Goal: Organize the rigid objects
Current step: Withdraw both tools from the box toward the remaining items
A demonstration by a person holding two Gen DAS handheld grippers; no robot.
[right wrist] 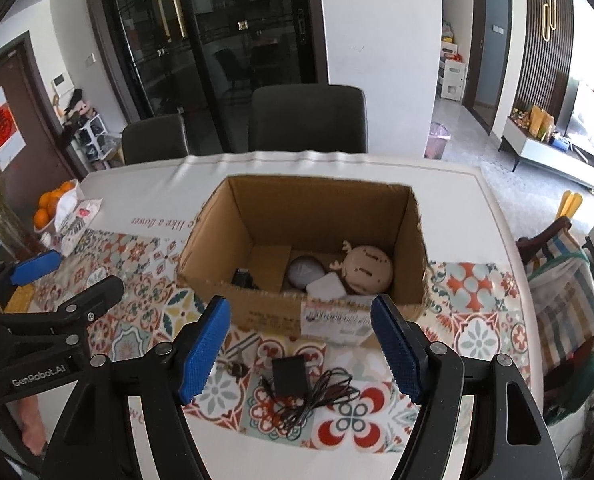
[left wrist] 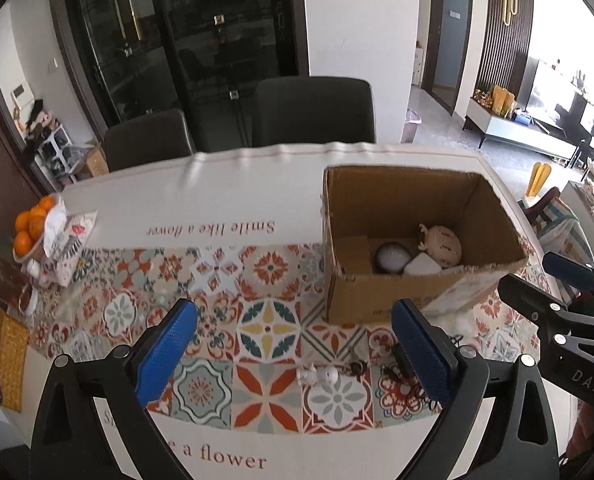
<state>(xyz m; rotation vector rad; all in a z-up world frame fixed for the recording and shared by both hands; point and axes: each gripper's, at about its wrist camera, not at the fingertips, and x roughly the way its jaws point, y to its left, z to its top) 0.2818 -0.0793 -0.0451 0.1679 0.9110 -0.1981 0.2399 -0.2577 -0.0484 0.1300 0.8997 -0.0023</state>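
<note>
Here the left gripper (left wrist: 293,344) stands wide over the patterned tablecloth (left wrist: 265,264), nothing between its blue pads; a small white figurine (left wrist: 321,374) lies just below them. The right gripper (right wrist: 301,354) gapes empty too, with the black adapter (right wrist: 289,372) and its tangled cord (right wrist: 317,396) lying between its fingers. Beyond both sits the cardboard box (right wrist: 265,316).

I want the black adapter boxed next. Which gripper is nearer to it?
Right. The right gripper frames the black adapter between its open fingers; the left gripper hovers beside it, over the small white figurine.
</note>
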